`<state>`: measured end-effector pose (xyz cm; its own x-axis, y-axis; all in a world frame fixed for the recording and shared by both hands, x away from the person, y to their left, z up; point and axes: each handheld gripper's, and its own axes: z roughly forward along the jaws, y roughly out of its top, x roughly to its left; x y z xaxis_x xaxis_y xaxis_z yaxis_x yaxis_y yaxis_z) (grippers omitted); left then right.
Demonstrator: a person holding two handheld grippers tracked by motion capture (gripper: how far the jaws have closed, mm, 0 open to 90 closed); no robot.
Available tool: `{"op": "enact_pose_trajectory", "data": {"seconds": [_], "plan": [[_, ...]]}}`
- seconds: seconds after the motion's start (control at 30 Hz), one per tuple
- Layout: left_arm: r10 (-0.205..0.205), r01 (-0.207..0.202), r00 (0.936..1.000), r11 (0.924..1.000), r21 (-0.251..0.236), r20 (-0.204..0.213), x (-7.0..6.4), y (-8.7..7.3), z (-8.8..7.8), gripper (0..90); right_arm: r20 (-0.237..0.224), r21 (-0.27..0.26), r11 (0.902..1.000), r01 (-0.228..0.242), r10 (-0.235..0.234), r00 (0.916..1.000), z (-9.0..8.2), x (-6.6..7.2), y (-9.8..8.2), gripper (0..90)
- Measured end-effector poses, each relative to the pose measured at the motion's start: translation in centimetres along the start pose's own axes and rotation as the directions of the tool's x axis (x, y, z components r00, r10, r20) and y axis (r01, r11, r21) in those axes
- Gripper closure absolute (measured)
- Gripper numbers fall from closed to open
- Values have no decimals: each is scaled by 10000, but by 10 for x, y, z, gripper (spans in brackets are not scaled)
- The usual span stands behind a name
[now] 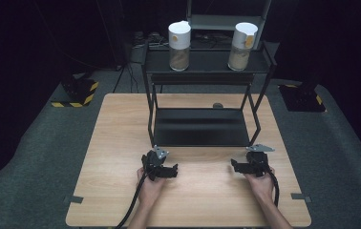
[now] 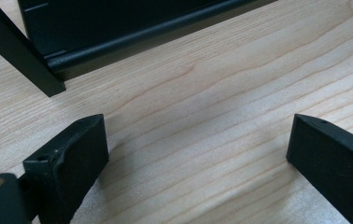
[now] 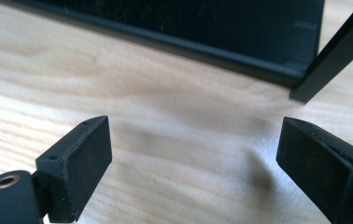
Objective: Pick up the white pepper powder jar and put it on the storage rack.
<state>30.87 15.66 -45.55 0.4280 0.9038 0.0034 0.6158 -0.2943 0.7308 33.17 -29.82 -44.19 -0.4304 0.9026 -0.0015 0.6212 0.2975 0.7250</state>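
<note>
The left gripper (image 1: pixel 167 170) rests low over the wooden table (image 1: pixel 121 143), held in the person's left hand (image 1: pixel 150 188). Its jaws stand spread wide, and in the left gripper view there is only bare wood between them; they hold nothing and the pads touch nothing. The right gripper (image 1: pixel 238 167) is in the right hand (image 1: pixel 260 185) on the other side of the table. Its jaws are also spread wide, with only wood grain between them in the right gripper view, so nothing is pinched there.

Both grippers are just in front of a black metal rack (image 1: pixel 202 126) that stands in the middle of the table. The low shelf of the rack is near them, and its front edge (image 2: pixel 156 39) crosses the top of each gripper view. On the top shelf stand two jars, the left jar (image 1: pixel 179 39) and the right jar (image 1: pixel 242 46), both upright, well apart from each other and far from the grippers. Each has a white top part and a brownish filling; what the filling is I cannot tell.

A small dark round thing (image 1: pixel 217 105) lies on the table behind the rack, too small to make out. The forearms are cut off by the lower edge of the high view.
</note>
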Motion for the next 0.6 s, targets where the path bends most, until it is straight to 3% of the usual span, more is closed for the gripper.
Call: {"op": "enact_pose_trajectory", "data": {"seconds": [0.03, 0.17, 0.6], "plan": [[19, -19, 10000, 10000, 19, 2, 0, 0, 0, 55, 24, 121, 9999, 31, -31, 10000, 2, 1, -1, 87], [19, -20, 10000, 10000, 19, 1, 0, 0, 0, 55, 155, -198, 9997, 145, -142, 9998, 1, 3, -12, 94], [-4, 4, 10000, 10000, 26, 22, 1, 0, 0, 53, 136, -205, 9996, 184, -181, 9997, 0, 3, -13, 94]]}}
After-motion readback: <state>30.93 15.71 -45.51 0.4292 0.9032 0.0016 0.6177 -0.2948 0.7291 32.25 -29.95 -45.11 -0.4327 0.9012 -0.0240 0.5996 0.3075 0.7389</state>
